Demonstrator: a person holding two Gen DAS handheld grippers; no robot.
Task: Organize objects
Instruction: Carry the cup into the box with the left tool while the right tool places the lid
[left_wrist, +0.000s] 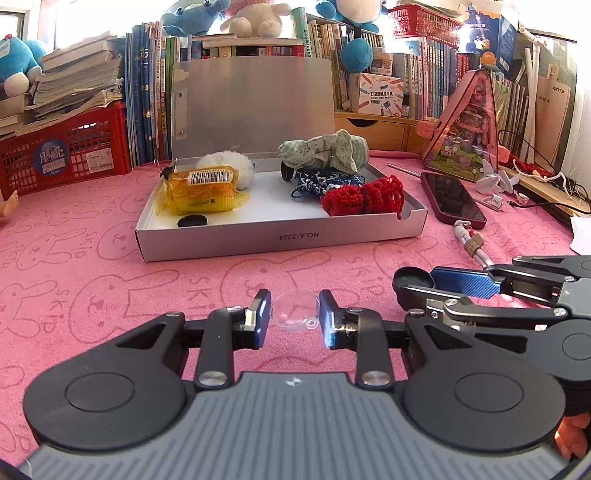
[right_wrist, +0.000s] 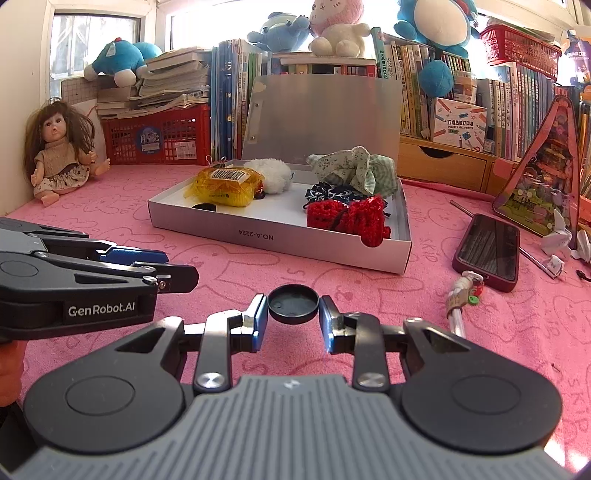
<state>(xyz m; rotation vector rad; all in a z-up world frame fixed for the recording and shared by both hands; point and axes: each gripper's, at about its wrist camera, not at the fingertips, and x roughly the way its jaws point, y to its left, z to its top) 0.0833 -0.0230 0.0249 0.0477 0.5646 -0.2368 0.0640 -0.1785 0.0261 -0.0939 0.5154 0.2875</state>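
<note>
A clear plastic dome (left_wrist: 294, 311) is being pinched between the blue pads of the left hand-held gripper (left_wrist: 294, 318), low over the pink counter (left_wrist: 110, 295); whether it is being lifted off the cloth or resting on it cannot be told. A black round cap (right_wrist: 293, 304) is being clamped between the pads of the right hand-held gripper (right_wrist: 293, 314), just in front of the white box (right_wrist: 258, 234). In the left wrist view that same cap is being seen side-on at the right gripper's tips, partly cut by the frame edge. Further out, the open box is being filled with a yellow wrapped packet (left_wrist: 201, 188), a white fluffy ball (left_wrist: 229, 166) half hidden behind it, a green patterned cloth (left_wrist: 327, 149), a dark blue cloth (left_wrist: 325, 182) partly covered by a red knitted piece (left_wrist: 364, 199), and a small black disc (left_wrist: 192, 220) by the front wall. The raised lid (left_wrist: 255, 103) is blocking the books behind. To the right, a phone (right_wrist: 487, 251) is lying face up beside a white cord (right_wrist: 458, 302), its lower end being hidden by the gripper body. A doll (right_wrist: 59, 151) is being seen seated at the far left corner. Bright window glare is washing out the upper shelf.
</note>
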